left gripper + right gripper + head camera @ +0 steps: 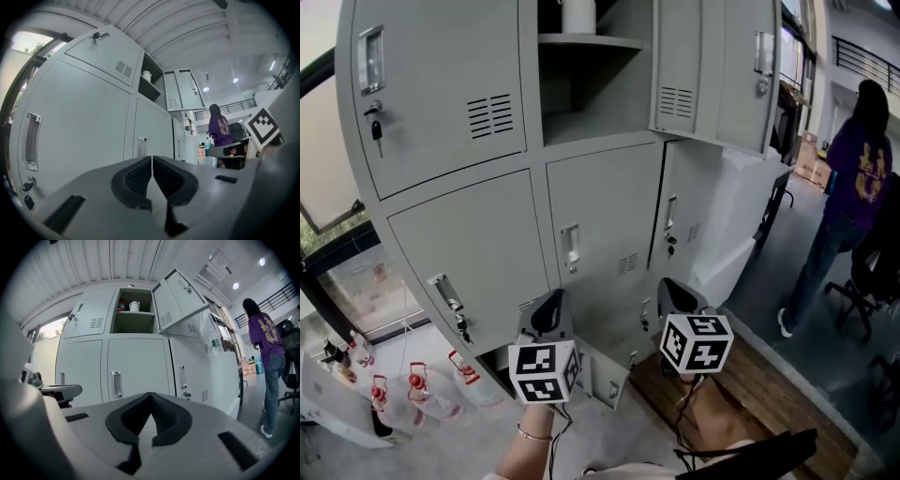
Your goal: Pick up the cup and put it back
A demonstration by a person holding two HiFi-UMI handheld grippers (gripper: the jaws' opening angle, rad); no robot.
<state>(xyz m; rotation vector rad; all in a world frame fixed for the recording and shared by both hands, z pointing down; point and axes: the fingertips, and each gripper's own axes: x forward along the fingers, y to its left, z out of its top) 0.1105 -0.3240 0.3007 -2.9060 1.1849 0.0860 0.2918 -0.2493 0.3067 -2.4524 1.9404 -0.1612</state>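
Grey steel lockers (459,253) fill the view. Low at left, red-topped bottles (412,384) stand on the floor, out of the way. The left gripper (550,305) is closed on nothing, its pads meeting, and faces the lower doors. The white cup (577,14) stands upright on the shelf of the open top compartment, well above and ahead of both grippers. It is nearly straight over the left one, which looks the nearer. The right gripper (677,295) is likewise closed and empty. The swung-out door (712,66) hangs above it, right of the opening, and could hamper a reach from that side. A person (853,187) stands far right, well apart.
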